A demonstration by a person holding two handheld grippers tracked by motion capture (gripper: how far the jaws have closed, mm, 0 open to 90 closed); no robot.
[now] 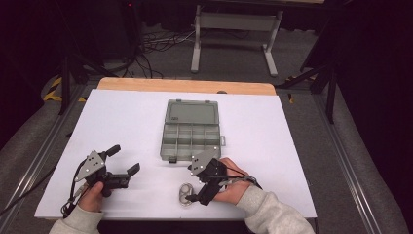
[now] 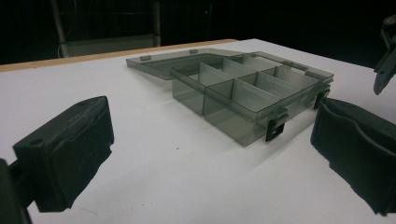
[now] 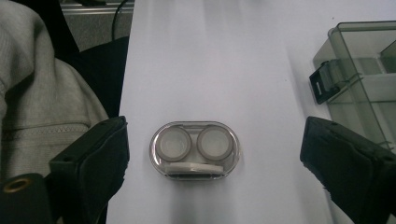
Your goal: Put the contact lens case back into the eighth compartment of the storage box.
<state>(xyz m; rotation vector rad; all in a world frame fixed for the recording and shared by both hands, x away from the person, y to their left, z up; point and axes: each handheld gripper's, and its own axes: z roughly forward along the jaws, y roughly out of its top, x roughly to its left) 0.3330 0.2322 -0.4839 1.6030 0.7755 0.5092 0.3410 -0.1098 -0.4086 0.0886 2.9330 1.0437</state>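
A small clear oval plastic case with two round white caps [image 3: 194, 148] lies flat on the white bench [image 1: 122, 126], near its front edge. The right claw [image 3: 215, 158] points down over it, jaws spread wide on either side, pads clear of the case. Just beyond stands an open smoky-grey compartment box [image 1: 190, 134], lid laid back. Well to the left, the left claw [image 1: 124, 160] gapes wide, holding nothing.

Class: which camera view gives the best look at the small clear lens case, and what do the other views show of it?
The right gripper view: the lens case lies close and centred between the open fingers, both round cups plain. In the high view it is a small pale shape by the right gripper. The left gripper view faces the organiser box instead.
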